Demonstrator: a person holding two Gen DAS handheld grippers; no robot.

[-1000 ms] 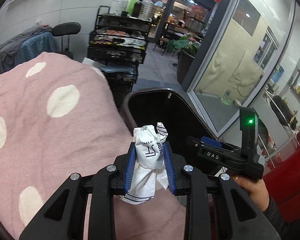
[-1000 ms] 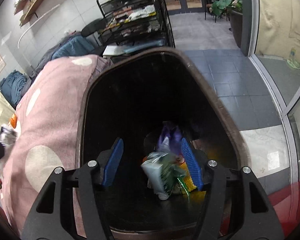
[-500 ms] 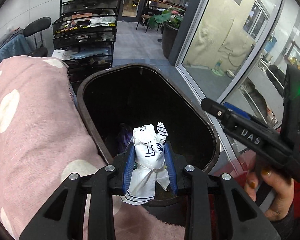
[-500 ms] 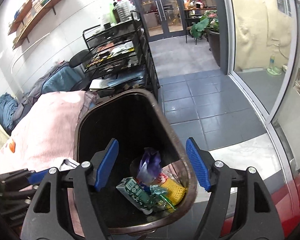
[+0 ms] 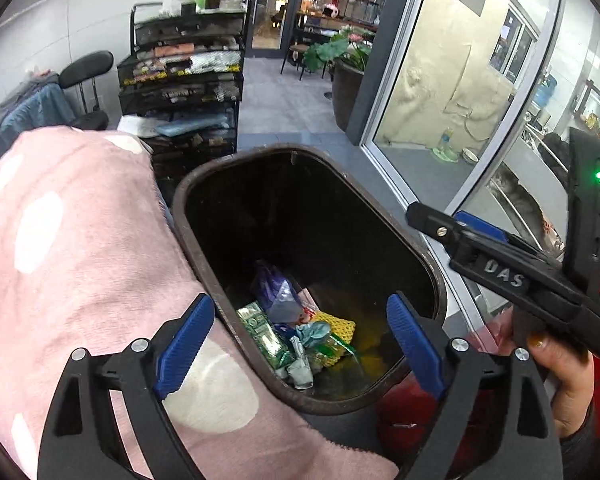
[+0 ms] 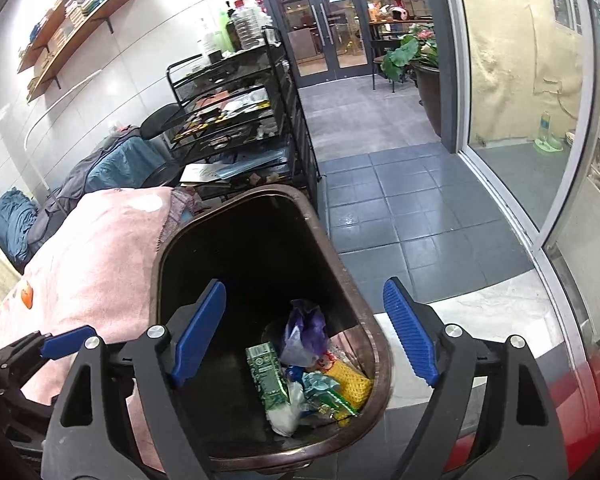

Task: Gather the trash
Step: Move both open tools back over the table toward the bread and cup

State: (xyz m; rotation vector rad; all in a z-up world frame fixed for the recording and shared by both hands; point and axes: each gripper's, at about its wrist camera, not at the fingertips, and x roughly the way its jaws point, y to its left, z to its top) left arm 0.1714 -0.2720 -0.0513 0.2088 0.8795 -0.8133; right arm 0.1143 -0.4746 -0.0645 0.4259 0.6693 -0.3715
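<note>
the left gripper (image 5: 300, 344) has just been opening, nothing between its jaws, held over the bin (image 5: 188, 240) so trash (image 5: 296, 340) drops below it; the right gripper (image 6: 304, 328) is likewise spread and empty; beside, a blanket (image 5: 80, 240).

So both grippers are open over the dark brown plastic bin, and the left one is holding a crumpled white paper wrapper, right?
Not quite. The left gripper holds nothing: the left wrist view shows its blue pads spread wide, having just opened, with only the dark brown plastic bin and its litter below. The right gripper is open over the bin, as you said.
</note>
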